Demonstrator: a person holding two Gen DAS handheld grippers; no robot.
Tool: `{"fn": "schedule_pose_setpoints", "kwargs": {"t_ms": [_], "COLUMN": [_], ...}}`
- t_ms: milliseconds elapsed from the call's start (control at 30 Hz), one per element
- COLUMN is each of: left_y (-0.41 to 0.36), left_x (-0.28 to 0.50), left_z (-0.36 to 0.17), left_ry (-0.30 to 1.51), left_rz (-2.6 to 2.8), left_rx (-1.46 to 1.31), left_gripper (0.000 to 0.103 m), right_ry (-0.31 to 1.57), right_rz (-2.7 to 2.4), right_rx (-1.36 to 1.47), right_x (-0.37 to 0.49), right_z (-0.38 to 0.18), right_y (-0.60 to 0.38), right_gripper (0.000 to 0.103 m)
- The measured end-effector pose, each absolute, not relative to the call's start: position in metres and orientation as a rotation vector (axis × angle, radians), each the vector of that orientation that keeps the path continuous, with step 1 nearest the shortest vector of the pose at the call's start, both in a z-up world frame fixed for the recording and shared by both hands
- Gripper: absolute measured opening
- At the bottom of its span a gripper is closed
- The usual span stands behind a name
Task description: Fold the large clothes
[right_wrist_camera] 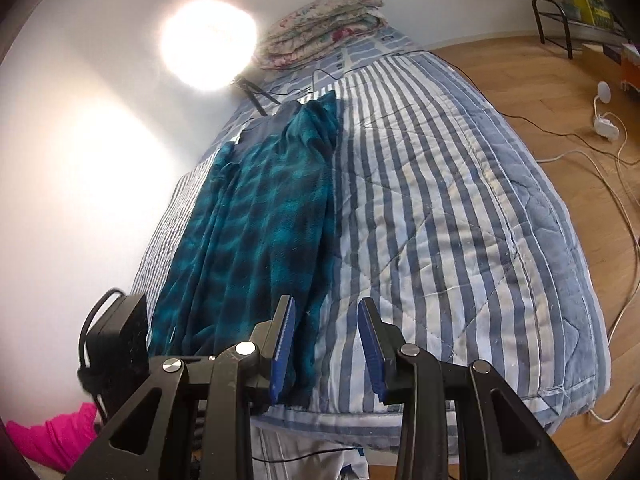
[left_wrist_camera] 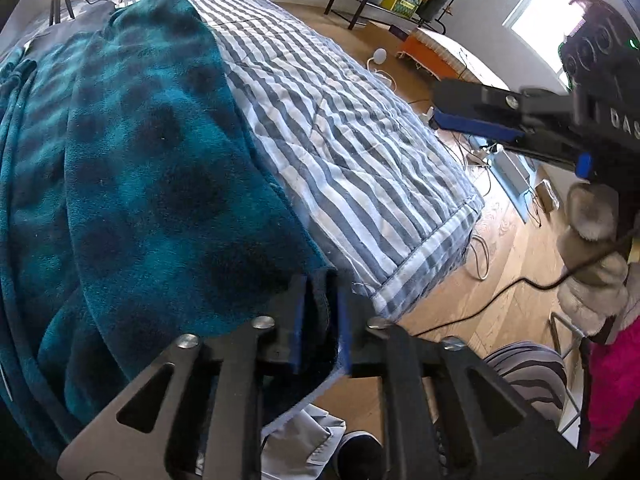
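Note:
A large teal plaid fleece garment lies lengthwise along the left side of a bed with a blue-and-white striped quilt. My left gripper is shut on the garment's dark near hem at the foot of the bed. My right gripper is open and empty, just above the quilt, its left finger beside the garment's near right edge. The right gripper also shows at the right of the left wrist view.
A folded floral quilt lies at the head of the bed beside a bright lamp. Cables and a white power strip lie on the wooden floor to the right. A black metal rack stands by the far wall.

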State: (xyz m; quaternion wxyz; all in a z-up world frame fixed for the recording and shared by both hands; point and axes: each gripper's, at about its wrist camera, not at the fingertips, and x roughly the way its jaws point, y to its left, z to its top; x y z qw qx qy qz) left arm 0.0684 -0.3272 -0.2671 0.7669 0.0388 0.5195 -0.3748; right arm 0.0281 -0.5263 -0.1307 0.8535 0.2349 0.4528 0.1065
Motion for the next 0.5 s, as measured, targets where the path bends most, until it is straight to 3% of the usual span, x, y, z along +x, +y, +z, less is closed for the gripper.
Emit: {"fn": "schedule_pose_setpoints", "kwargs": {"t_ms": [67, 233, 267, 300, 400, 500], "left_y": [-0.338, -0.363, -0.363, -0.361, -0.35, -0.338], "left_x": [0.064, 0.052, 0.052, 0.053, 0.06, 0.068], "left_z": [-0.271, -0.288, -0.288, -0.289, -0.289, -0.285], "left_ry": [1.133, 1.086, 1.074, 1.063, 1.067, 1.087], "left_rz": [-0.802, -0.729, -0.729, -0.726, -0.752, -0.787], "left_rx": [0.136, 0.334, 0.334, 0.33, 0.287, 0.224], "left_gripper": [0.053, 0.055, 0.053, 0.043, 0.025, 0.012], "right_ry": [0.956, 0.955, 0.952, 0.949, 0.944, 0.947], "right_rz": [0.218, 0.209, 0.21, 0.211, 0.215, 0.22], "right_rx": [0.5, 0.508, 0.513, 0.518, 0.544, 0.556], "right_x": [0.028, 0.024, 0.024, 0.024, 0.027, 0.035], "right_z": [-0.132, -0.132, -0.132, -0.132, -0.133, -0.135], "right_y": [-0.529, -0.537, -0.539, -0.54, -0.544, -0.542], "right_gripper": [0.035, 0.035, 0.035, 0.035, 0.035, 0.035]}}
